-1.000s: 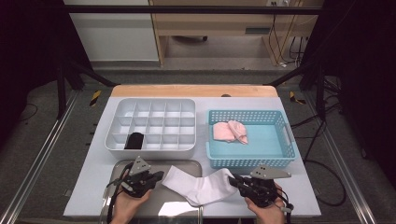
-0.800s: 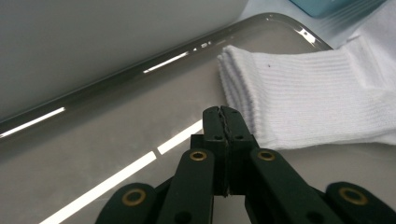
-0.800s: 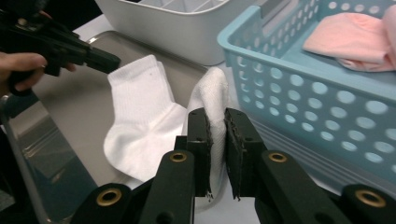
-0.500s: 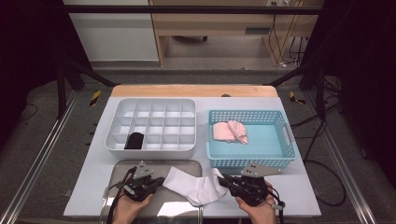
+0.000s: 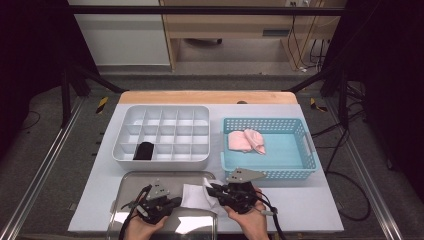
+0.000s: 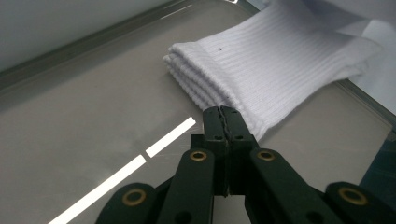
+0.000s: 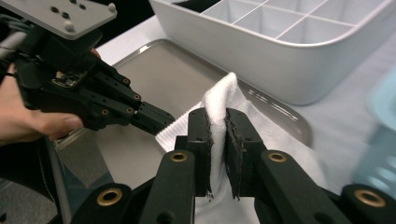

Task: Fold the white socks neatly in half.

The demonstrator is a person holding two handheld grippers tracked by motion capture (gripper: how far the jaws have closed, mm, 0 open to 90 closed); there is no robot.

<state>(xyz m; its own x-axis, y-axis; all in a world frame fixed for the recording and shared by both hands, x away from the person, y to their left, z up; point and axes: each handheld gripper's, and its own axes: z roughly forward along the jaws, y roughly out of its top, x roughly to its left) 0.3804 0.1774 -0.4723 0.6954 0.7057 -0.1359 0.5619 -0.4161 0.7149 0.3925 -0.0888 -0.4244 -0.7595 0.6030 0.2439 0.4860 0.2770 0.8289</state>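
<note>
1. Since a second ago, the right gripper (image 5: pixel 216 190) has slid toward the left gripper (image 5: pixel 172 202), and the white sock (image 5: pixel 196 196) has gone from stretched out to bunched up short between them.
2. The right fingers (image 7: pixel 201 135) are pinched on a raised fold of the sock, with only a thin gap, and that gap is full of cloth.
3. The left fingers (image 6: pixel 215 128) are pressed all the way together. Their tips touch the ribbed end of the sock (image 6: pixel 261 79). I cannot tell for sure if a bit of cloth is caught between them.
4. The sock lies straight ahead of the left fingers, folded in layers, and its long way runs from one gripper to the other.
5. Both hands are right at the sock, one at each end, so neither hand has to reach.
6. The sock sits mostly on the shiny metal tray (image 5: pixel 125 182) at the near edge of the table (image 5: pixel 310 210), with one corner past the tray's rim.
7. Farther back is the white divided box (image 5: pixel 200 162) with one dark thing (image 5: pixel 144 150) in a slot.
8. Next to it is the blue basket (image 5: pixel 300 174) with a pink sock (image 5: pixel 246 141) inside.
9. I think the fold is almost done, and a free slot in the box may be where the sock goes next.
</note>
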